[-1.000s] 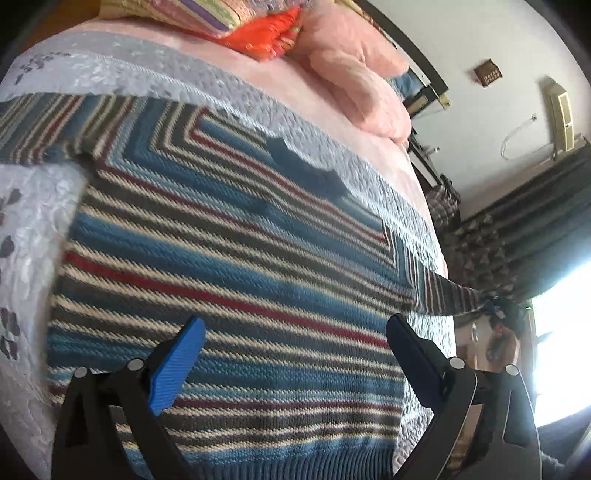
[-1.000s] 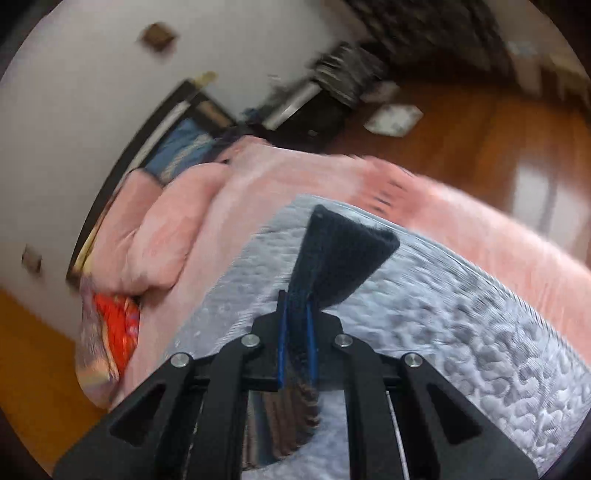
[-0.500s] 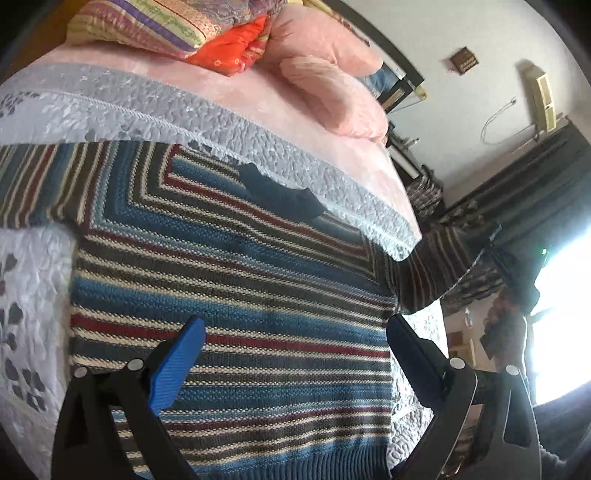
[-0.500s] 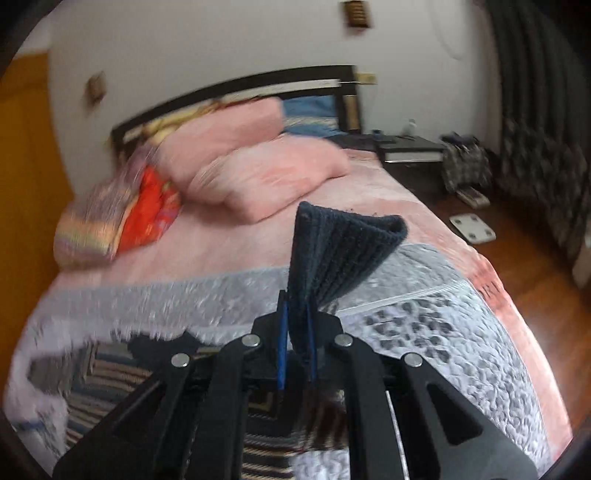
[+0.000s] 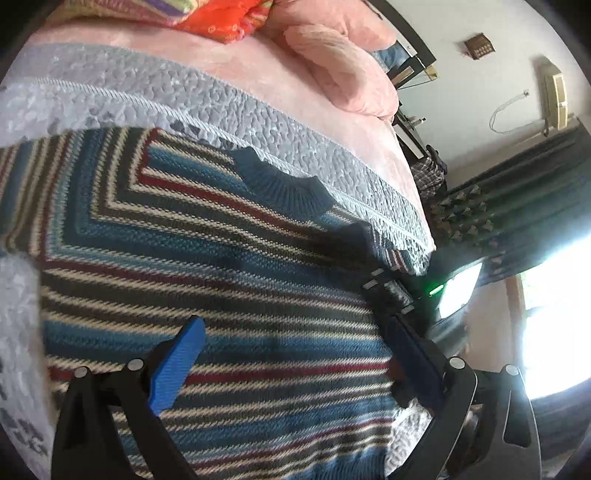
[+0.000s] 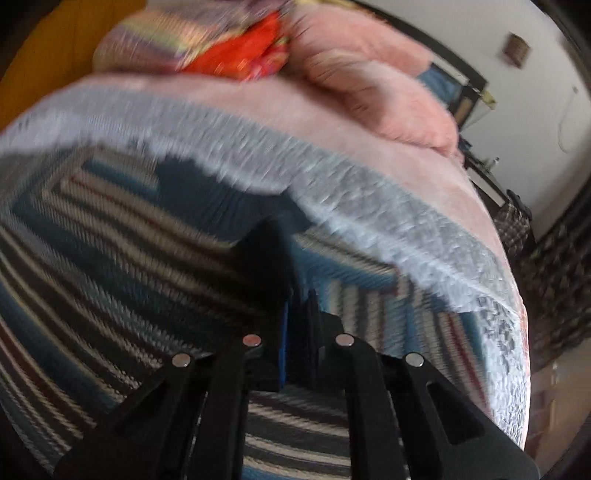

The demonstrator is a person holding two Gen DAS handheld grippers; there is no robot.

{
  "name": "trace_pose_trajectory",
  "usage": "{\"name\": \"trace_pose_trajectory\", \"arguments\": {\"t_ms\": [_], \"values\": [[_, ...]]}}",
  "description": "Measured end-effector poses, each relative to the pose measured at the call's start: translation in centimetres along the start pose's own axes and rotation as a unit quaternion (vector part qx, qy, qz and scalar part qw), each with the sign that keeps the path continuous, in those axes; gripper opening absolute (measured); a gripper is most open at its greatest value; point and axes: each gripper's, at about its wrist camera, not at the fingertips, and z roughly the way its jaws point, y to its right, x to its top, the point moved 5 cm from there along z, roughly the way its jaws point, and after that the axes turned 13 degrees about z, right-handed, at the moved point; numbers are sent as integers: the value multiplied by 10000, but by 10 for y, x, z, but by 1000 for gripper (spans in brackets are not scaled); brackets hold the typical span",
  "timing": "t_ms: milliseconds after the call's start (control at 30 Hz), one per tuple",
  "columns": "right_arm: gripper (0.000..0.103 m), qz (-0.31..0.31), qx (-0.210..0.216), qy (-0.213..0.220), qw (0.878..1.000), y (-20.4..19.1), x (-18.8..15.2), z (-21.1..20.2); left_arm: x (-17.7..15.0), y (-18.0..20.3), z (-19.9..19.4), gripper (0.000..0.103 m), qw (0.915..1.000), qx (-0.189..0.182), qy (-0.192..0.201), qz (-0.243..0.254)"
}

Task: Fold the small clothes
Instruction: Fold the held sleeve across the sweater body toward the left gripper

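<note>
A striped knit sweater (image 5: 207, 266) in blue, cream, dark and red lies flat on the bed, its dark blue collar (image 5: 284, 184) toward the pillows. My left gripper (image 5: 295, 347) hovers open over the sweater's lower body, nothing between its blue fingers. My right gripper (image 6: 297, 332) is shut on the sweater's sleeve cuff (image 6: 266, 266), held low over the sweater body (image 6: 110, 251) near the collar; this view is blurred. In the left wrist view the right gripper's black body (image 5: 391, 291) shows at the sweater's right shoulder.
A grey quilted cover (image 5: 221, 107) lies under the sweater, over a pink blanket (image 5: 295, 85). Pink pillows (image 5: 343, 77) and an orange patterned bundle (image 5: 221, 22) sit at the headboard. Dark curtains (image 5: 517, 206) and a bright window lie to the right.
My right gripper has carried the sleeve cuff from off the bed's right side inward and down over the sweater body. The left gripper stayed open, shifting slightly toward the collar.
</note>
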Motion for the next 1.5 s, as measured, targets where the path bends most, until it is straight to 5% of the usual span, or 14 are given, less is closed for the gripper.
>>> {"name": "trace_pose_trajectory", "arguments": {"t_ms": [100,133,167,333,533,667,800,1033,1400,1467,1500], "values": [[28,-77,126,-174,9997,-16,-15,14,6,-3,26,99,9996,-161,-192,-146],[51,4,340,-206,9992,-15,-19,12,8,-3,34,99,9993,-213,-245,-177],[63,102,421,-179,9989,-13,-21,7,9,-4,43,99,9990,-264,-307,-207],[65,1369,885,-54,9866,30,-49,-36,17,-1,90,99,9980,-270,-493,-289],[67,2797,1559,-220,9471,44,-116,-67,19,18,141,99,9975,-182,-668,-137],[67,2939,1718,-372,9395,41,-131,-60,16,31,173,99,9906,-679,-1081,-491],[67,3171,1918,-390,9280,50,-137,-61,20,37,188,99,9826,-1217,-1013,-970],[68,3299,2081,-354,9201,52,-138,-66,30,34,201,98,9741,-1428,-810,-1558],[68,3471,2201,-362,9109,58,-139,-66,37,58,214,96,9903,-413,-1147,-660],[68,3471,2200,-357,9109,57,-139,-66,39,60,213,79,9926,-49,-1140,-427],[68,3470,2198,-350,9111,57,-139,-66,39,58,213,57,9920,247,-1202,-280]]}}
